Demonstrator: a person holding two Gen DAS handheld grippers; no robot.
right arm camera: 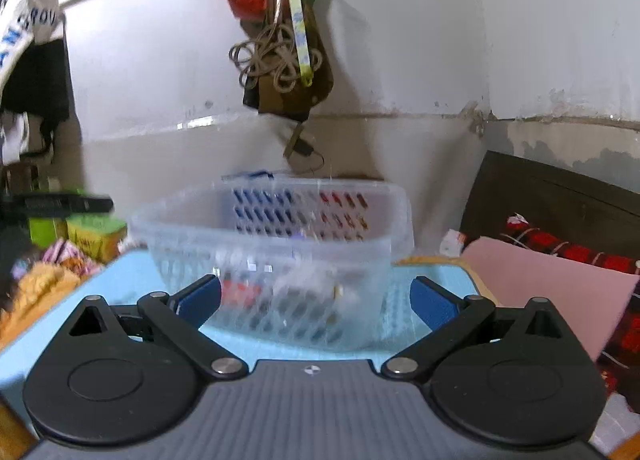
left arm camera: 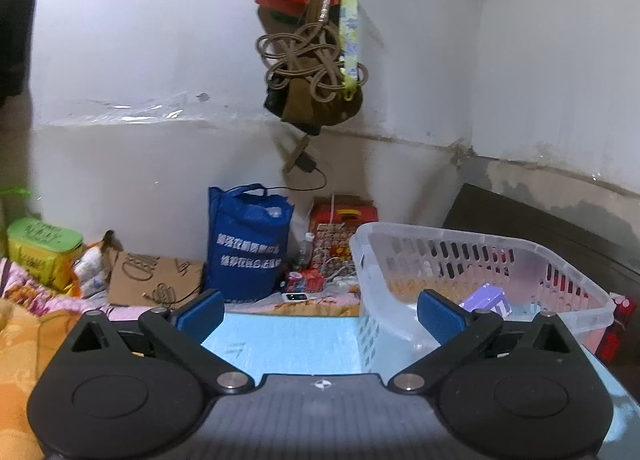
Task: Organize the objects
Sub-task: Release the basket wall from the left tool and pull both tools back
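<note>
Step looks like between-placements: both grippers empty, basket partly loaded; next move, as I judge it, calls for finding another loose item and bringing it over the rim, though no loose candidate shows clearly on the blue surface.

Left gripper [left arm camera: 320,314]: jaws spread wide, nothing between the pads, only the light-blue tabletop [left arm camera: 288,344] beyond; basket [left arm camera: 452,230] sits at 2 o'clock of it, just beside the right fingertip.

Right gripper [right arm camera: 316,300]: jaws wide apart, nothing held; the basket stands at 12 o'clock dead ahead, near wall close to the fingertips, view motion-blurred.

Basket: clear plastic, slotted sides, resting on the tabletop; upright in the left view; holds a purple box [left arm camera: 490,298] at its right side, plus red and whitish things seen through the wall in the right view, too blurred to name.

Clutter behind at 11 to 12 o'clock: blue tote bag [left arm camera: 248,240]; cardboard piece [left arm camera: 156,278]; green tin [left arm camera: 44,248]; red printed box [left arm camera: 340,236].
</note>
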